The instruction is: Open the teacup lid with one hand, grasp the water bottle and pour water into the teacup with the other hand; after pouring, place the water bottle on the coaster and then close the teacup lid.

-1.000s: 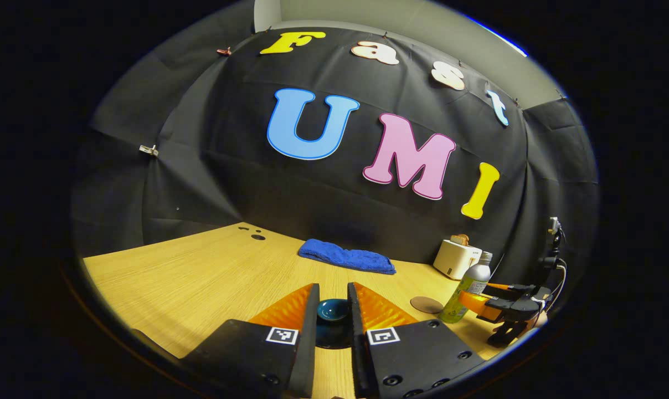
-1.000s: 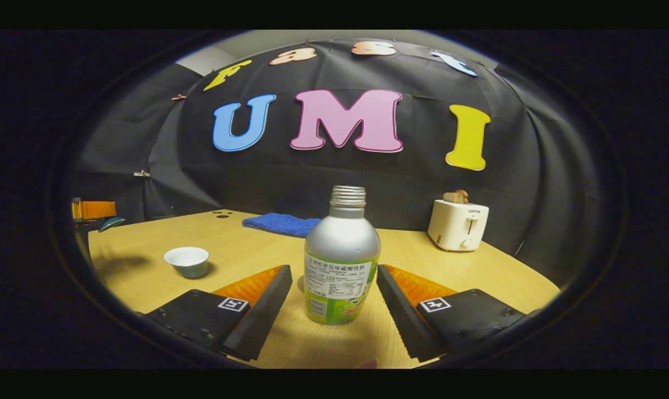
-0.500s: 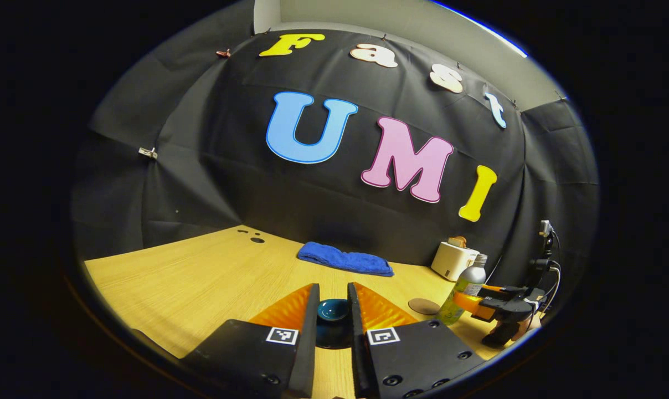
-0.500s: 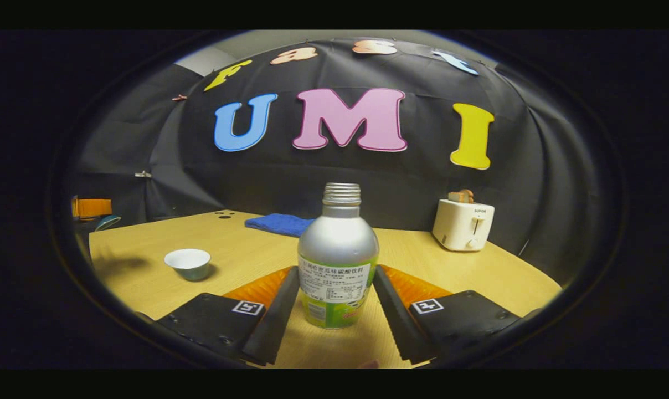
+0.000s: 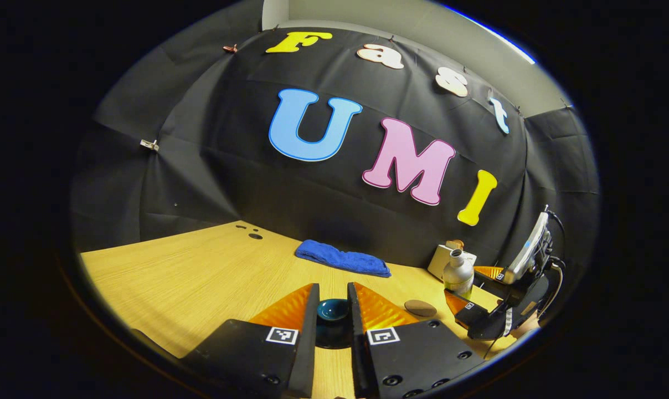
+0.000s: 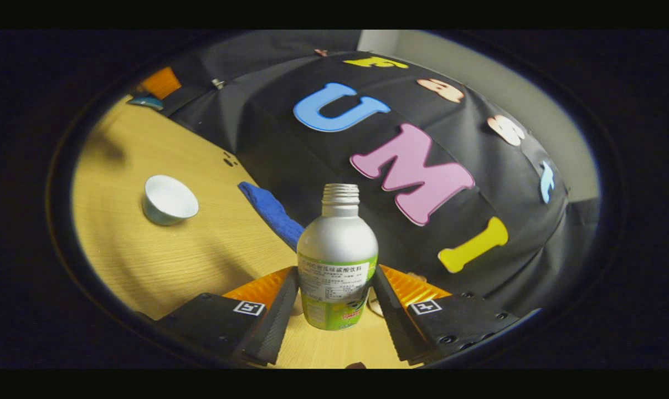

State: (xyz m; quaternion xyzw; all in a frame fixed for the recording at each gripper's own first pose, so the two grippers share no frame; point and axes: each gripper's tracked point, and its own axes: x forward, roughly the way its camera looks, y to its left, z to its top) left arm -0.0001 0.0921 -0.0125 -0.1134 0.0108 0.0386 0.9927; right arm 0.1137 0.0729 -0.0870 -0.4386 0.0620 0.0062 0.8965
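Observation:
My left gripper [image 5: 333,292] is shut on the dark blue teacup lid [image 5: 333,310] and holds it above the wooden table. The silver bottle with a green label [image 6: 337,260] has no cap, and my right gripper [image 6: 334,275] is shut on its lower body. In the right gripper view the room is strongly slanted, so the bottle is tilted. The white teacup [image 6: 169,199] stands uncovered on the table to the left of the bottle. In the left gripper view the right gripper [image 5: 481,302] carries the bottle [image 5: 457,271] at the far right, beside the round brown coaster [image 5: 420,308].
A folded blue towel [image 5: 343,259] lies by the back wall. A white toaster [image 5: 440,259] stands behind the bottle at the right. The left gripper [image 6: 157,83] with the lid [image 6: 145,101] is at the top left of the right gripper view, beyond the cup.
The right gripper's fingers closed on the bottle, then raised it off the table and tilted it. The left gripper stayed still with the lid.

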